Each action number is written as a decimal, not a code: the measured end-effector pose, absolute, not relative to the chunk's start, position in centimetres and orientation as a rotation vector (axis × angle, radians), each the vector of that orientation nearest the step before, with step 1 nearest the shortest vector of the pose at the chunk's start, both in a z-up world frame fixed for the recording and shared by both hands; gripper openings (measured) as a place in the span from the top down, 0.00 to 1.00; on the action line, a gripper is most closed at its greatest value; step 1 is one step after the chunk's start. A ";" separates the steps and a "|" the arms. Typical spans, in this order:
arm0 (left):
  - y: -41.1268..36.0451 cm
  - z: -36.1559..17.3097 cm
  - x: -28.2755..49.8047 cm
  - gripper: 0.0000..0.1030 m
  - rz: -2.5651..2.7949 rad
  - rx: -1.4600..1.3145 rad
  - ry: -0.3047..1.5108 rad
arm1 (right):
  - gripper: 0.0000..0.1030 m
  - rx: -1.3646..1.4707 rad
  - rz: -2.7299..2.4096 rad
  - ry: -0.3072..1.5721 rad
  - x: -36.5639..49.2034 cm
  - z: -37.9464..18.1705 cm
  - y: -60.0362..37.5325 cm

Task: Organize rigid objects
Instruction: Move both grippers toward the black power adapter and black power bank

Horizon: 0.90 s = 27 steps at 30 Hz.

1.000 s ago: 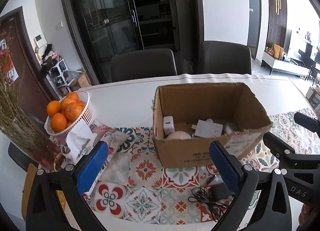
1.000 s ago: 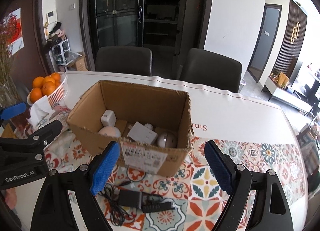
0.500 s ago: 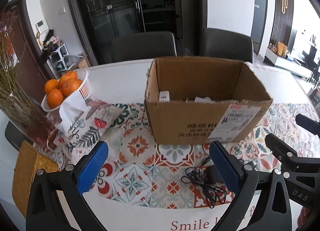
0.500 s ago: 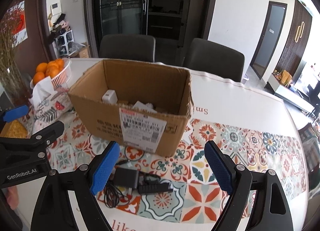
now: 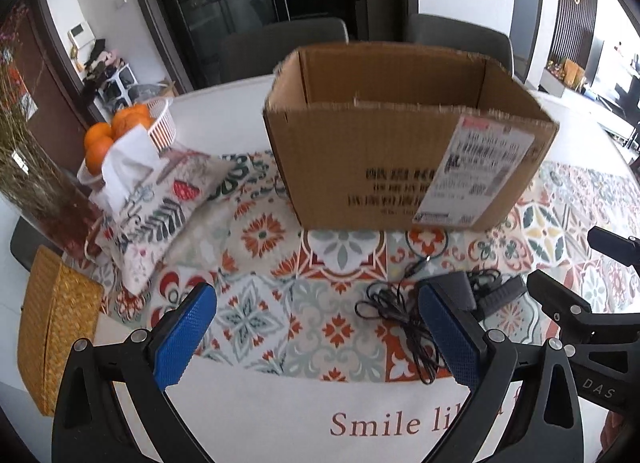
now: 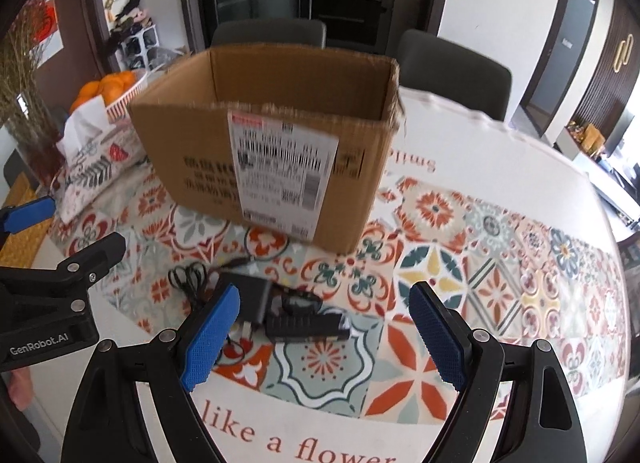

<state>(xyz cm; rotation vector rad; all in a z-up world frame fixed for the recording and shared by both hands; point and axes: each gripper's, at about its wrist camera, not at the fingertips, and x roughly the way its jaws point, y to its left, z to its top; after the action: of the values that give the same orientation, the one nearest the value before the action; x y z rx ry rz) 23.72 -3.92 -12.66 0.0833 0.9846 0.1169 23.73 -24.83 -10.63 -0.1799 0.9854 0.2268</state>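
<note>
The left gripper (image 5: 316,337) hangs low over the patterned tablecloth (image 5: 256,279), its blue pads (image 5: 185,337) spread wide with nothing between them. The right gripper (image 6: 324,337) is likewise spread wide and empty. Just ahead of the right gripper's left pad (image 6: 210,337), at about 11 o'clock, lies a black power adapter (image 6: 256,299) with its coiled cable (image 6: 188,277), beside a second black adapter (image 6: 306,325). Beyond them at 12 o'clock stands an open cardboard box (image 6: 276,167) with a shipping label (image 6: 280,173). At 10 o'clock sit a fabric tissue cover (image 5: 156,203) and a white basket (image 5: 162,125) of oranges (image 5: 100,141).
</note>
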 end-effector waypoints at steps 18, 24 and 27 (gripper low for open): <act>-4.4 -17.9 23.8 0.00 0.141 0.089 1.121 | 0.16 -0.250 0.313 1.141 24.5 -16.7 -24.5; -4.6 -18.8 24.1 0.00 0.146 0.104 1.141 | 0.16 -0.257 0.332 1.183 25.1 -18.4 -24.5; -4.5 -19.2 24.2 0.00 0.156 0.105 1.149 | 0.16 -0.260 0.341 1.190 25.4 -18.9 -24.3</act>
<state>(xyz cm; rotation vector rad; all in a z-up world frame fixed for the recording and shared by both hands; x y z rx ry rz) 24.25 -4.50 -19.15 0.1047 1.1495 0.1562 25.37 -24.32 -18.88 -0.2600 1.1901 0.3414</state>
